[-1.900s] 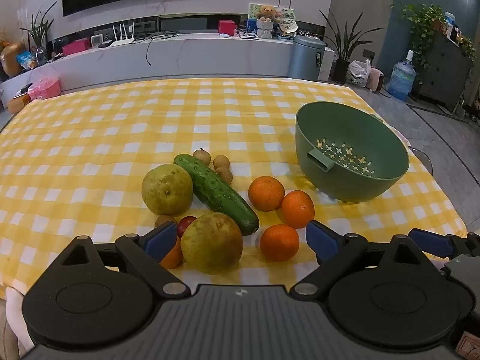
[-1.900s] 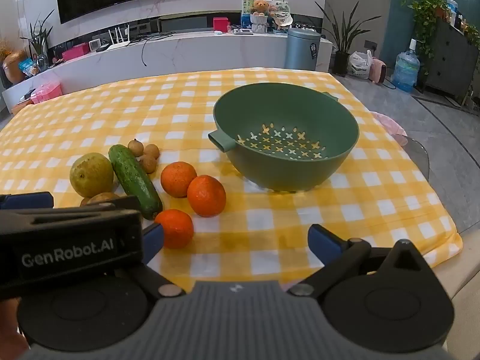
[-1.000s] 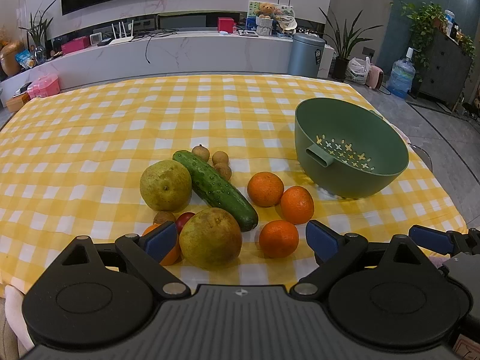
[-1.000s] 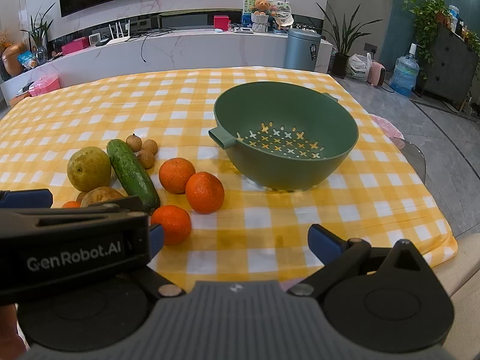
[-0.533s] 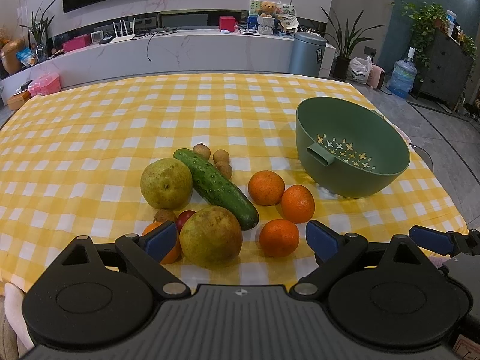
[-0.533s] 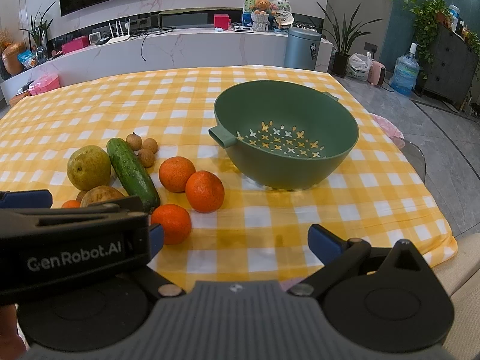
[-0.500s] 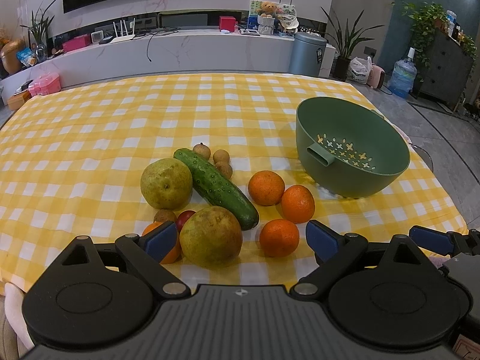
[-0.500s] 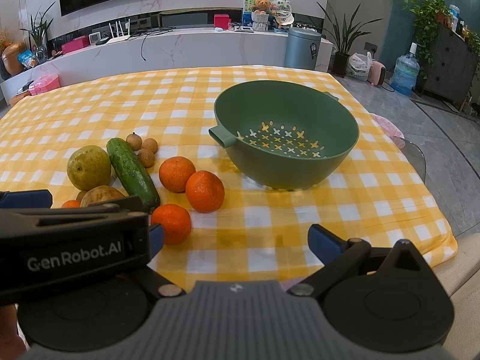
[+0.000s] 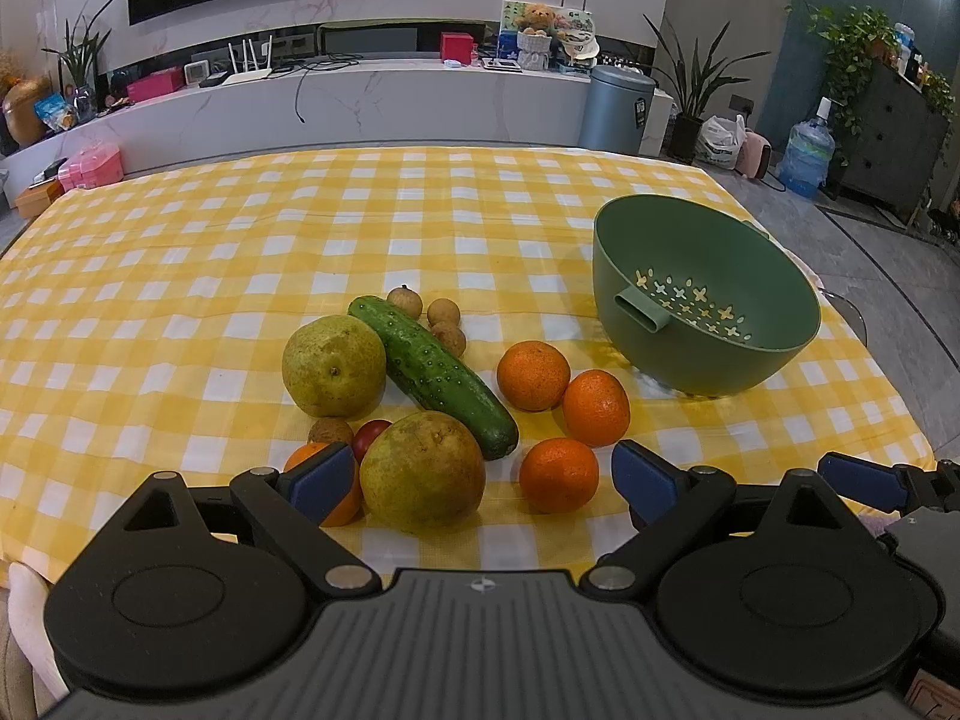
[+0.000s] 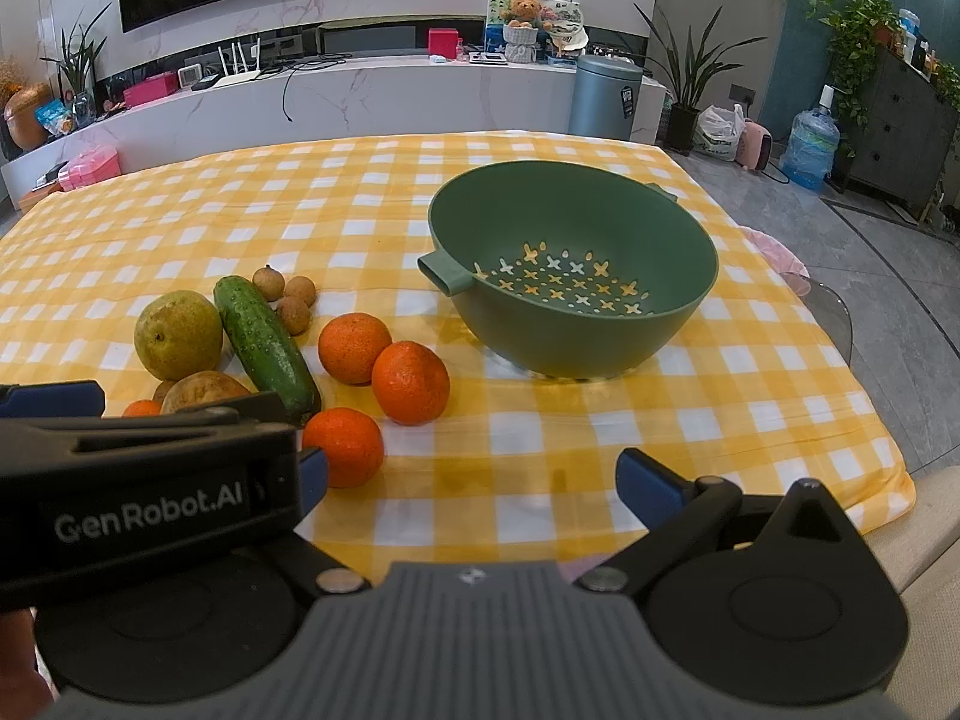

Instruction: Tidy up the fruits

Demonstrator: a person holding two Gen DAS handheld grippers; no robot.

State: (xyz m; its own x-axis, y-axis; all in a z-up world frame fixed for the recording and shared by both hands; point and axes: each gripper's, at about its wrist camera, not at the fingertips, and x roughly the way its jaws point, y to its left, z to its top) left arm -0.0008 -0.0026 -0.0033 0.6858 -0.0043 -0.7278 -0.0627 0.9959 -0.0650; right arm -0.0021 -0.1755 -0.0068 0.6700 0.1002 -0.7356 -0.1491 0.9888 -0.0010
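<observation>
1. Against the frame from half a second ago, almost nothing has changed: the fruit sits in the same cluster, and your left gripper point(image 9: 483, 474) and right gripper point(image 10: 471, 477) hang at the near table edge as before.
2. Over the last two seconds both views have drifted only slightly; no fruit has been moved.
3. Your left gripper's blue pads are spread wide, with nothing between them; the near pear point(image 9: 423, 471) and the nearest orange point(image 9: 559, 474) lie on the cloth beyond the gap.
4. Your right gripper's pads are likewise spread apart and empty; the left gripper's body covers the left pad's side of that view.
5. The green colander point(image 10: 684, 324) stands tilted on the yellow checked tablecloth point(image 10: 360, 204), to the right of the fruit, its inside bare and its cross-shaped holes showing.
6. Two more oranges point(image 9: 533, 375) touch each other just left of the colander.
7. The cucumber point(image 9: 432, 375) lies diagonally, dark green and bumpy, touching the far pear point(image 9: 333, 365) on its left.
8. Three small brown longans point(image 9: 443, 312) sit beside the cucumber's far end.
9. Behind your left pad, a small red fruit point(image 9: 370, 432), another longan and a partly hidden orange crowd against the near pear.
</observation>
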